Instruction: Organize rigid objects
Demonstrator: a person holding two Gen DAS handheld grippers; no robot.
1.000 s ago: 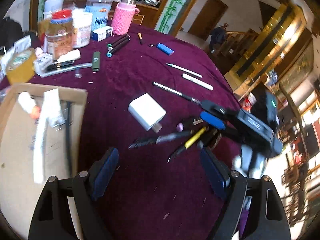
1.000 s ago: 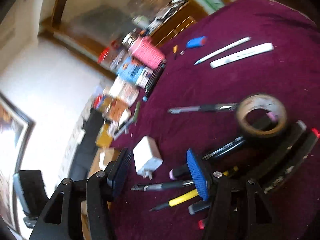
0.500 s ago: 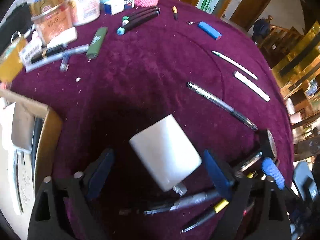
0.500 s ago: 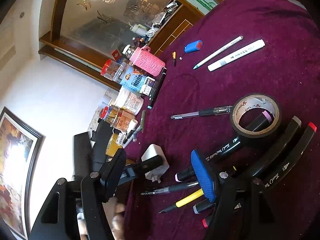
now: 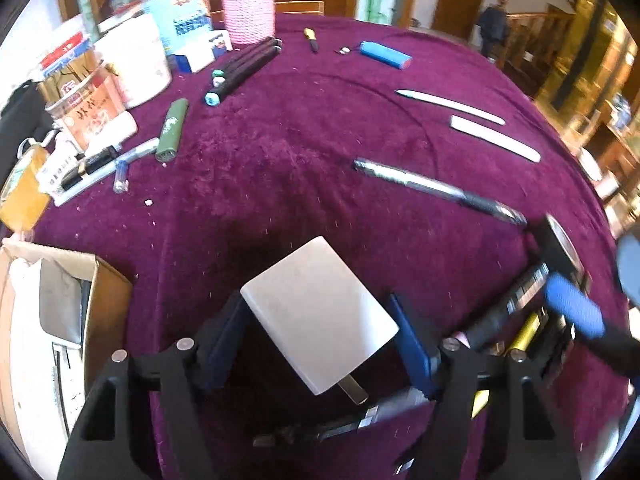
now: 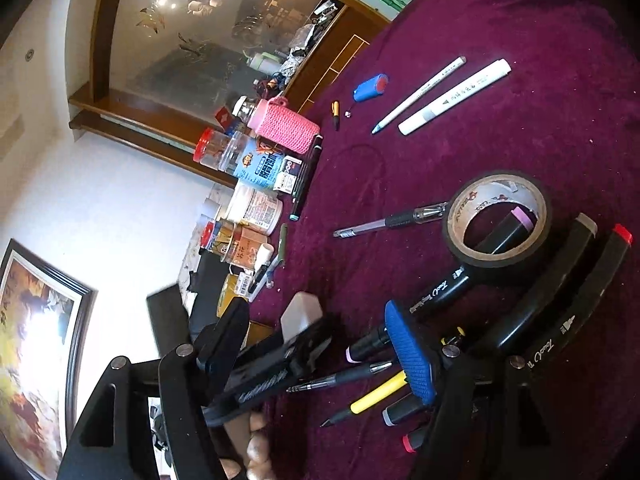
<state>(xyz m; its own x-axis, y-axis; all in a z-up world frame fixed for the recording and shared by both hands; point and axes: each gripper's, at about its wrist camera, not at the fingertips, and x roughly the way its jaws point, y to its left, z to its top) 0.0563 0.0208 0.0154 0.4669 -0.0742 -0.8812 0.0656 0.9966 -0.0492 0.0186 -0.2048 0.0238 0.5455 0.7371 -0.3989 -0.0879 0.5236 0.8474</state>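
A purple-clothed table [image 5: 304, 168] carries 1 white charger [image 5: 320, 316], pens [image 5: 436, 190], tape roll [image 6: 498, 224].

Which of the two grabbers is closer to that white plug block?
Left. The left gripper has the white charger between its closing jaws; contact is unclear. The right gripper sits off to the side, over the pens.

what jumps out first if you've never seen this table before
The white charger block sits between the left gripper's closing blue pads, on the purple cloth. To its right, a black tape roll rests over a heap of markers by the right gripper.
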